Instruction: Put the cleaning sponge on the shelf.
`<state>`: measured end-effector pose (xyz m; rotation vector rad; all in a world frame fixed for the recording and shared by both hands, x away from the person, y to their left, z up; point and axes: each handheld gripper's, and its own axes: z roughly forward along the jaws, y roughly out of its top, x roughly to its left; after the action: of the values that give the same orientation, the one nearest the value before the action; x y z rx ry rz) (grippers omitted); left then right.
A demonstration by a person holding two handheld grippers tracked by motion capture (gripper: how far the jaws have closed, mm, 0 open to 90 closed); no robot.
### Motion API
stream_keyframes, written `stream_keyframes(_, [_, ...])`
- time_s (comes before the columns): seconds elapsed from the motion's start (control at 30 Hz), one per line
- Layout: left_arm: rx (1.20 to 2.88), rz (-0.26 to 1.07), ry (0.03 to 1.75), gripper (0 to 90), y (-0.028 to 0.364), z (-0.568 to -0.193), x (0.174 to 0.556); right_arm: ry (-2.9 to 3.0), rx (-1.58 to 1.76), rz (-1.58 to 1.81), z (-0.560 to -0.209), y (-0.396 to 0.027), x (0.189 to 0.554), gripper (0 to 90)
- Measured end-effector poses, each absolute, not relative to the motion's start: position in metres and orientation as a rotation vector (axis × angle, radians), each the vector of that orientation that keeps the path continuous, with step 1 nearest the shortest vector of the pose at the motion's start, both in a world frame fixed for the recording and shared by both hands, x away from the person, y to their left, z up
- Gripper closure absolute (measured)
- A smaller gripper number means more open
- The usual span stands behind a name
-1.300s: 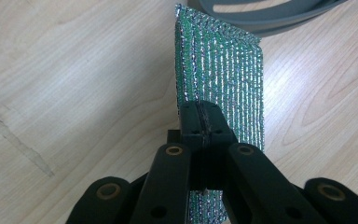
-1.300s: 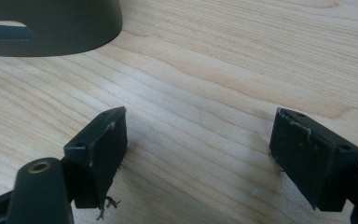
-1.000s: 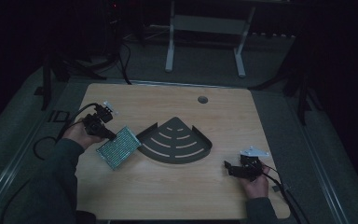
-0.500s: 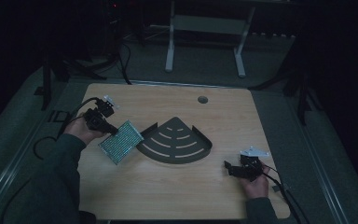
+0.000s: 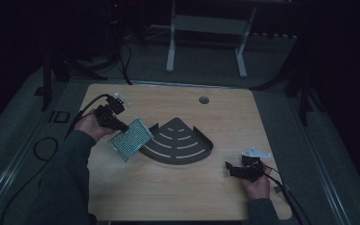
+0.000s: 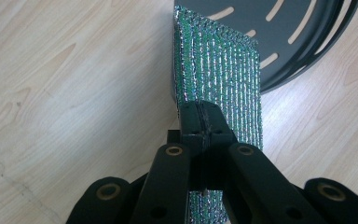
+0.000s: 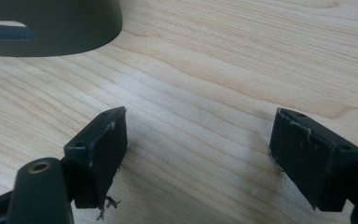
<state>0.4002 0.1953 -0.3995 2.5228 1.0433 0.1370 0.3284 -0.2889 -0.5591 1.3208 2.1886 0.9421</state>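
Note:
A glittery green woven pad hangs tilted above the table's left half, with my left gripper shut on its upper edge. In the left gripper view the pad runs away from the closed jaws, its far end over the rim of a dark fan-shaped slotted tray. That tray lies flat at the table's middle. My right gripper rests low near the front right, open, nothing between its fingers; the tray's wall shows ahead of it.
The wooden table has a round cable hole near its far edge. Cables trail off the left side. A white metal frame stands on the floor behind the table.
My left gripper has lifted and carried the green pad up and to the right, toward the tray's left edge. The right gripper has stayed put.

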Motion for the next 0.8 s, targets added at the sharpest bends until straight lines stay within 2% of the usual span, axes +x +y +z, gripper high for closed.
stream_keyframes(0.8, [2.537,0.182,0.973,90.0,0.159,-0.374,0.418,2.187,1.323,0.944,-0.559,-0.289,0.328,18.6])
